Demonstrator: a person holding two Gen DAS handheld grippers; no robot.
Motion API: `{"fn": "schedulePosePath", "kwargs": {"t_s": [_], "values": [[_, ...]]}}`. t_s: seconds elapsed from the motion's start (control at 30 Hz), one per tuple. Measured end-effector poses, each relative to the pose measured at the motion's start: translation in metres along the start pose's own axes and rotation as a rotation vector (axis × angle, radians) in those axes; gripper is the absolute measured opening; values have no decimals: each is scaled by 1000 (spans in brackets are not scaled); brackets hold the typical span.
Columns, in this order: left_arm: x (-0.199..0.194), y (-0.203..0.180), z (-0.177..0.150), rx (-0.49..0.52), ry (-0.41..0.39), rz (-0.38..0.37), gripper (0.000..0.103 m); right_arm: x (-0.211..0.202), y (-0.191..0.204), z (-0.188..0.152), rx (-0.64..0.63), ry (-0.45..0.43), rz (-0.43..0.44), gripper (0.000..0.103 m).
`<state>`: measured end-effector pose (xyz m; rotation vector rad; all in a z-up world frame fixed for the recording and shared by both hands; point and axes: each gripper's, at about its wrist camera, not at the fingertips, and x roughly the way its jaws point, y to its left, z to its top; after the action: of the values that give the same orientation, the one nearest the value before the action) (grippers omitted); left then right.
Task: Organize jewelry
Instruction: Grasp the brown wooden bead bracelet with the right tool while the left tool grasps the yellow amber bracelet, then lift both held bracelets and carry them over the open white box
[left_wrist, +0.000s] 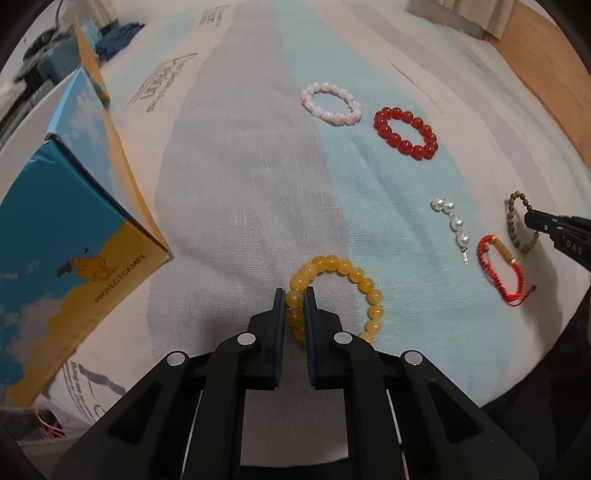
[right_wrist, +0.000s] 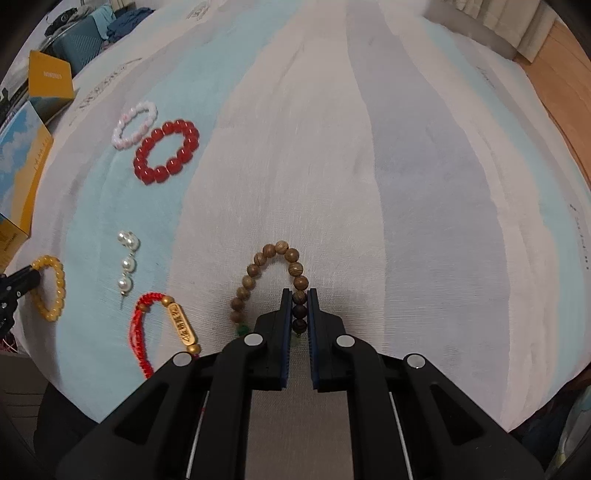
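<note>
My left gripper (left_wrist: 294, 296) is shut on the left side of a yellow bead bracelet (left_wrist: 354, 275) lying on the striped cloth (left_wrist: 240, 166). My right gripper (right_wrist: 299, 295) is shut on the right side of a brown wooden bead bracelet (right_wrist: 258, 262). On the cloth between them lie a red cord bracelet with a gold tube charm (right_wrist: 173, 325), a short pearl strand (right_wrist: 127, 264), a red bead bracelet (right_wrist: 166, 151) and a pink-white bead bracelet (right_wrist: 135, 123). In the left wrist view the right gripper's fingertips (left_wrist: 532, 218) show at the right edge on the wooden bracelet (left_wrist: 515, 201).
A blue and yellow cardboard box (left_wrist: 66, 236) stands open at the left of the cloth, with a yellow flap (right_wrist: 50, 75) behind it. Clothes and a bag (right_wrist: 81, 40) lie at the far left. A wooden floor (right_wrist: 561, 74) shows at the far right.
</note>
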<state>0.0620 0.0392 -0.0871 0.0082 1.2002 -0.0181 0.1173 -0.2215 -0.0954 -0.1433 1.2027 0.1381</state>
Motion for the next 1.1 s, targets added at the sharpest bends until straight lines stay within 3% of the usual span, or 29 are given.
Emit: {"fn": "schedulePosePath", "kwargs": {"t_s": [0.5,1.1], "values": [[-46,0,11,5,-52,23,9,-52,8,17,0,-86,31,7],[-98,10,49,-7,-132,15,9,-96,63,51,-54,-140,81,7]]}}
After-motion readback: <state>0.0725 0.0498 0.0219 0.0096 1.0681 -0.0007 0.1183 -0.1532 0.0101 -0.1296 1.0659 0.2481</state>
